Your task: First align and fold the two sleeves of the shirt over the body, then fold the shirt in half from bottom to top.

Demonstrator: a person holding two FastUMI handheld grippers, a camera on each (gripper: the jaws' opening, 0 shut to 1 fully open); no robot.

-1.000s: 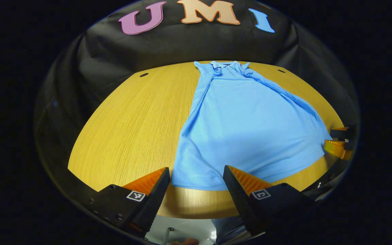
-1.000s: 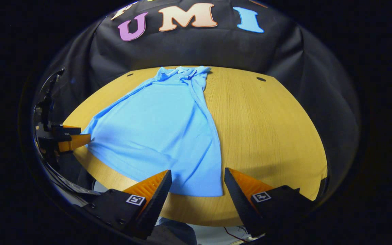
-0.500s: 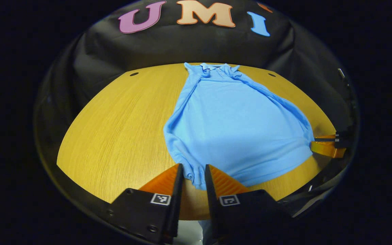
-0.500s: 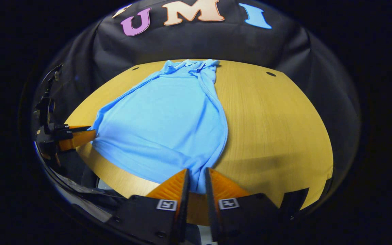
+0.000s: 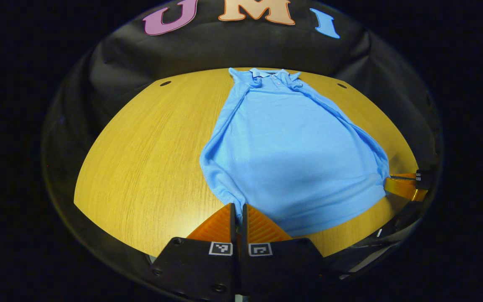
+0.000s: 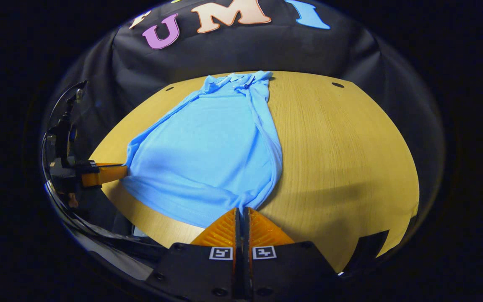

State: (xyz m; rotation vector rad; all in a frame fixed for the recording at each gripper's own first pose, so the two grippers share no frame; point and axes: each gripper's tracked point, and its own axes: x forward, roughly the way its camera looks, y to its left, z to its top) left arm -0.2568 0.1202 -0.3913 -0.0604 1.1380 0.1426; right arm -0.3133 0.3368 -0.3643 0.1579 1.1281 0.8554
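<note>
Because the hem must travel up toward the collar, left gripper [image 5: 238, 209] and right gripper [image 6: 241, 213] each pinch a bottom corner of the shirt [image 5: 292, 155] at lower centre of frame.

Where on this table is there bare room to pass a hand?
Bare table lies wide open beside the shirt on the left gripper side, and likewise beyond the right gripper side. The middle is crowded: the shirt runs from near edge to far edge.
</note>
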